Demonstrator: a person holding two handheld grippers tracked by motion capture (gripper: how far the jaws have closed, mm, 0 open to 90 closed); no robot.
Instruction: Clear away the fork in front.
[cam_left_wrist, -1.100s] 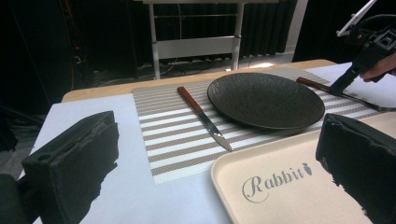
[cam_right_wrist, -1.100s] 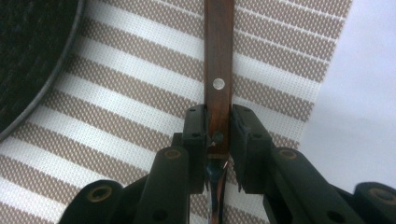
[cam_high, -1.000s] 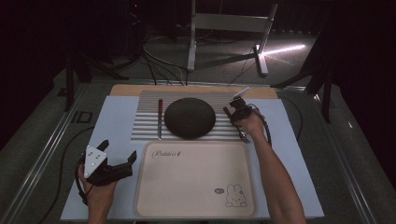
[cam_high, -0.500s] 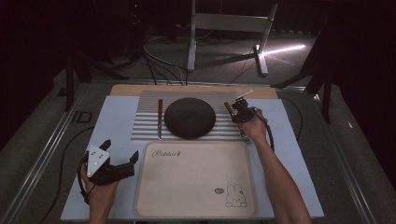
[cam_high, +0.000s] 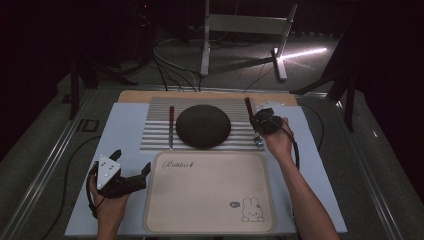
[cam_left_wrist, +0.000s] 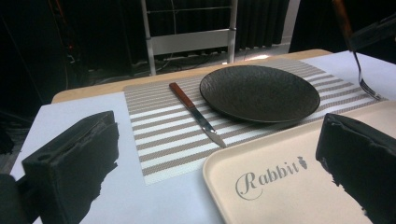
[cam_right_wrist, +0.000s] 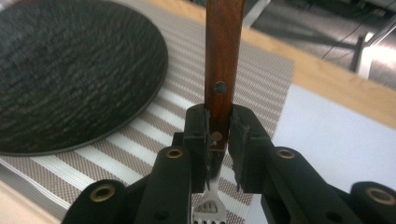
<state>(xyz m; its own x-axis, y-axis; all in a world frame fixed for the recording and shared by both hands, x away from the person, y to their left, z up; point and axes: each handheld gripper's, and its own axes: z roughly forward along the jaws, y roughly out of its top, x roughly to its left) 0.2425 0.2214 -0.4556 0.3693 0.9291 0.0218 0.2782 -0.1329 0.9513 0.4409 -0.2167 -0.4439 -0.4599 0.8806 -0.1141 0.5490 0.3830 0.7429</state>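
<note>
The left tool (cam_high: 131, 172) is black, with two thick, blocky matt jaws and a grey three-cornered plate (cam_high: 106, 170) on top that bears small dark dots. A black cable (cam_high: 90, 192) loops from it. The right tool (cam_right_wrist: 218, 140) is black as well, its arms set with brass-ringed holes (cam_right_wrist: 103, 192), and a black cable (cam_high: 296, 152) trails beside the wrist. Both forearms are bare, with no sleeves.
</note>
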